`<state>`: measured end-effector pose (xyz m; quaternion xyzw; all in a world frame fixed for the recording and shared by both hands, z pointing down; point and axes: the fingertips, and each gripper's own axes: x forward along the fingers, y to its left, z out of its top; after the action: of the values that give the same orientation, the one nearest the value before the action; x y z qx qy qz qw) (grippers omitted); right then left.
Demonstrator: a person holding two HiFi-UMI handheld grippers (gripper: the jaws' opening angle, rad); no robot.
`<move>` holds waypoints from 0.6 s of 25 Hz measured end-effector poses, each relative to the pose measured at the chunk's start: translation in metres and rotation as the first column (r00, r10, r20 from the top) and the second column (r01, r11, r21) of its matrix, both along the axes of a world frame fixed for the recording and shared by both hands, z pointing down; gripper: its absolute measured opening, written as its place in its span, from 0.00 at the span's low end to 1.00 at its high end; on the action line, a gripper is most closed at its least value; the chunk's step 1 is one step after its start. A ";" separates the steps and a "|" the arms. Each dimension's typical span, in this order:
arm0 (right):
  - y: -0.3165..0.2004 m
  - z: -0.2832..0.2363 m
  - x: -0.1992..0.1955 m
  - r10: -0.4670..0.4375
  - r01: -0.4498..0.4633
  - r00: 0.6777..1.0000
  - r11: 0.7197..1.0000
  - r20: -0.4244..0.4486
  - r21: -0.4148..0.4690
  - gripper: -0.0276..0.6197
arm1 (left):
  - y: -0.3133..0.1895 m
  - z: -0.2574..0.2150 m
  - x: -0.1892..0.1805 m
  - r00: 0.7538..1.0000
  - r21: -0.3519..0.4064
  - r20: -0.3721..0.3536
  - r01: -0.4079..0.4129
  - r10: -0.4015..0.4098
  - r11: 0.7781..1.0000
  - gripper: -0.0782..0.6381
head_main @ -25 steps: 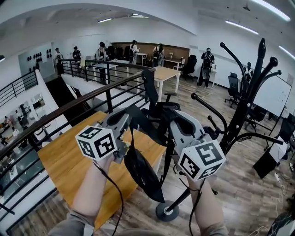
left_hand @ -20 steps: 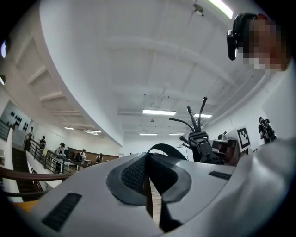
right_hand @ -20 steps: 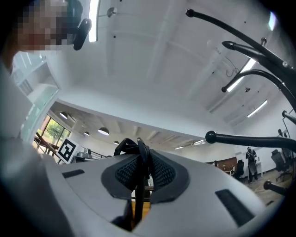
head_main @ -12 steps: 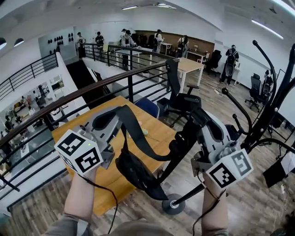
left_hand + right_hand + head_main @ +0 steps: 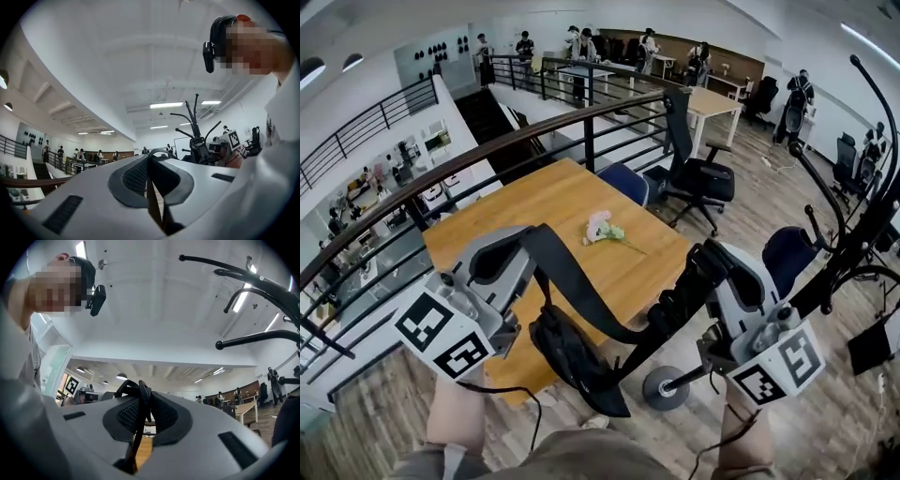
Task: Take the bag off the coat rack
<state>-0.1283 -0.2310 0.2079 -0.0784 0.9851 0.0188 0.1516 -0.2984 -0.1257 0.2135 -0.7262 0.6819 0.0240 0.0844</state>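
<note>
A black bag (image 5: pixel 574 361) hangs by its strap (image 5: pixel 581 295) between my two grippers, off the coat rack (image 5: pixel 861 202), which stands apart at the right edge with its round base (image 5: pixel 661 386) on the floor. My left gripper (image 5: pixel 523 242) is shut on one end of the strap, and in the left gripper view the strap (image 5: pixel 153 206) is pinched between the pads (image 5: pixel 136 176). My right gripper (image 5: pixel 701 264) is shut on the other end, where the strap (image 5: pixel 139 401) bunches into a loop between its jaws. The rack's arms (image 5: pixel 253 291) curve overhead.
A wooden table (image 5: pixel 553 202) with pink flowers (image 5: pixel 605 228) lies below the bag, beside a dark railing (image 5: pixel 487 155). A black office chair (image 5: pixel 698 173) and a blue chair (image 5: pixel 787 253) stand on the wood floor. People stand far off at the back.
Both grippers have carried the bag left, away from the rack and over the table. The rack has slid to the right edge of the head view.
</note>
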 end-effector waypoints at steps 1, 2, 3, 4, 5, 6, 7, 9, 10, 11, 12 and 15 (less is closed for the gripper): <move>0.005 0.007 -0.001 -0.011 0.011 1.000 1.000 -0.007 -0.010 0.12 | 0.006 0.007 0.001 1.000 -0.010 -0.010 0.000 0.000 1.000 0.13; 0.008 0.013 -0.002 -0.022 0.022 1.000 1.000 -0.015 -0.021 0.12 | 0.010 0.013 0.002 1.000 -0.021 -0.017 -0.001 0.000 1.000 0.13; 0.009 0.018 -0.004 -0.032 0.032 0.999 0.999 -0.022 -0.032 0.12 | 0.011 0.018 0.002 1.000 -0.034 -0.023 0.000 0.000 0.999 0.13; 0.009 0.023 -0.006 -0.041 0.040 0.999 0.998 -0.029 -0.044 0.12 | 0.011 0.024 0.003 1.000 -0.046 -0.028 0.002 -0.003 0.999 0.13; 0.008 0.030 -0.007 -0.049 0.047 0.998 0.997 -0.036 -0.058 0.12 | 0.011 0.031 0.004 0.999 -0.059 -0.033 0.003 -0.005 0.998 0.13; 0.008 0.038 -0.006 -0.056 0.053 0.997 0.996 -0.044 -0.073 0.12 | 0.012 0.038 0.007 0.999 -0.071 -0.039 0.004 -0.007 0.997 0.13; 0.009 0.047 -0.005 -0.062 0.057 0.997 0.995 -0.053 -0.088 0.12 | 0.014 0.047 0.010 0.999 -0.083 -0.045 0.003 -0.007 0.997 0.13; 0.009 0.062 0.000 -0.069 0.060 0.995 0.991 -0.072 -0.116 0.12 | 0.017 0.061 0.018 0.998 -0.106 -0.055 -0.002 -0.003 0.994 0.13; 0.009 0.067 0.001 -0.070 0.059 0.994 0.990 -0.082 -0.129 0.12 | 0.018 0.066 0.021 0.998 -0.116 -0.061 -0.006 -0.001 0.993 0.13; 0.010 0.071 0.003 -0.070 0.056 0.993 0.988 -0.092 -0.141 0.12 | 0.019 0.070 0.023 0.998 -0.126 -0.069 -0.011 0.002 0.992 0.13; 0.010 0.075 0.004 -0.069 0.053 0.992 0.987 -0.102 -0.152 0.12 | 0.021 0.074 0.024 0.997 -0.134 -0.078 -0.014 0.004 0.991 0.13; 0.011 0.090 0.007 -0.061 0.036 0.990 0.982 -0.130 -0.186 0.12 | 0.026 0.087 0.025 0.995 -0.164 -0.105 -0.018 0.001 0.986 0.13</move>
<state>-0.1213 -0.2198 0.2983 -0.0667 0.9923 -0.0706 0.0770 -0.2730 -0.0999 0.3008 -0.7317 0.6815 0.0060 -0.0116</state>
